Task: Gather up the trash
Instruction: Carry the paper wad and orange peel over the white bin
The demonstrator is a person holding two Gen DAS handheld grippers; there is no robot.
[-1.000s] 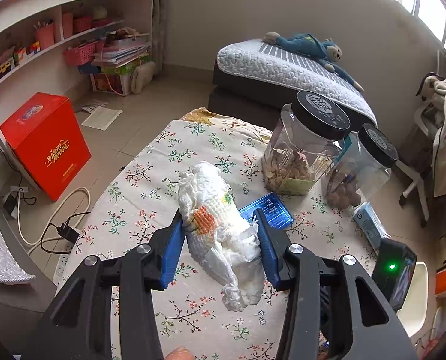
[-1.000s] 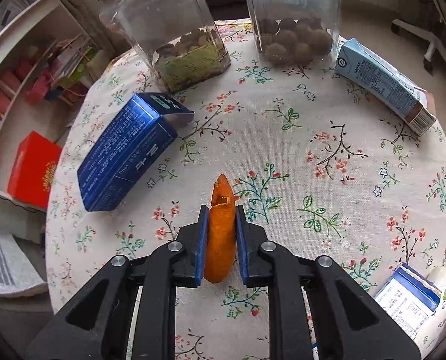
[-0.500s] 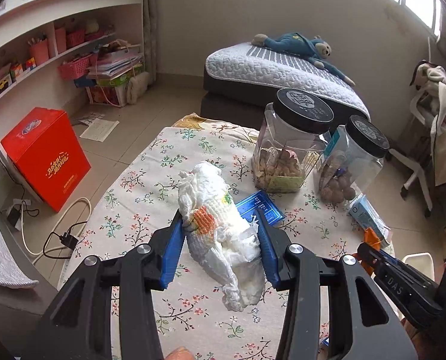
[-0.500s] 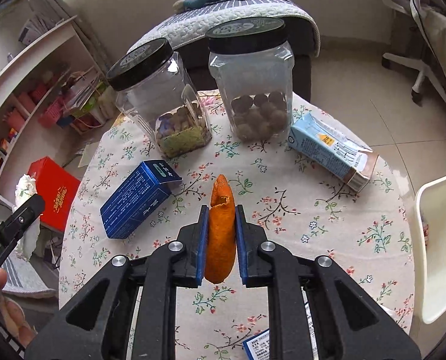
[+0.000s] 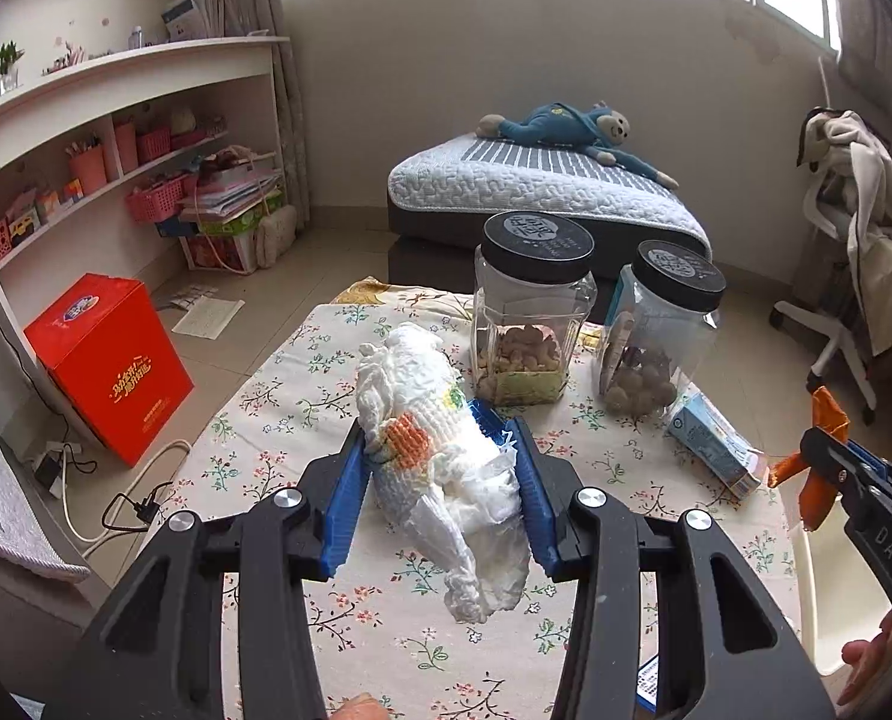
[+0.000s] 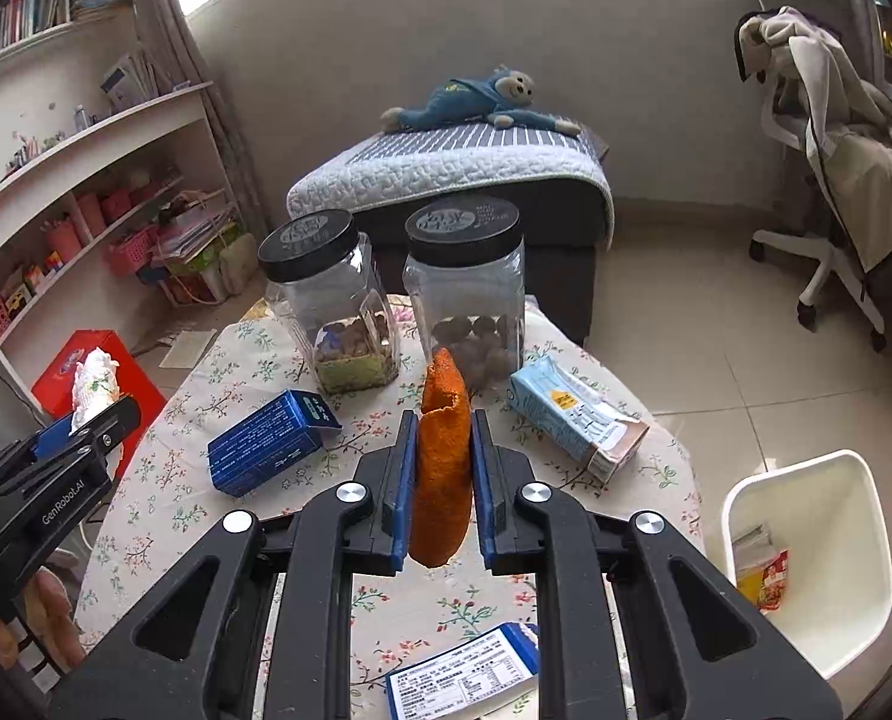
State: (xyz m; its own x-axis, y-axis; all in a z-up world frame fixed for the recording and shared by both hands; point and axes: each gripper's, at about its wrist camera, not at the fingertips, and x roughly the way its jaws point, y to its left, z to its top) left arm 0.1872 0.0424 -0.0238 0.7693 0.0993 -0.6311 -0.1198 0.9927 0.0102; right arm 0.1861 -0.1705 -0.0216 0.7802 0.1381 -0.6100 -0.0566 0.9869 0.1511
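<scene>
Two jars (image 6: 329,306), three cartons (image 6: 575,423); left fingers (image 5: 341,495) clamp tissue (image 5: 440,456), right fingers (image 6: 399,492) clamp peel (image 6: 443,468).

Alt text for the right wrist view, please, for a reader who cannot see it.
The right gripper is shut on an orange peel above a floral-clothed table holding two black-lidded jars, a blue box and a light blue carton. A white bin stands at right; the left gripper holds crumpled white trash.

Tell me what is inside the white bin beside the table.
In the right wrist view, the white bin holds some packaging: a red and yellow wrapper against its near wall, with pale paper above it. The rest of its floor is hidden behind that wall.
</scene>
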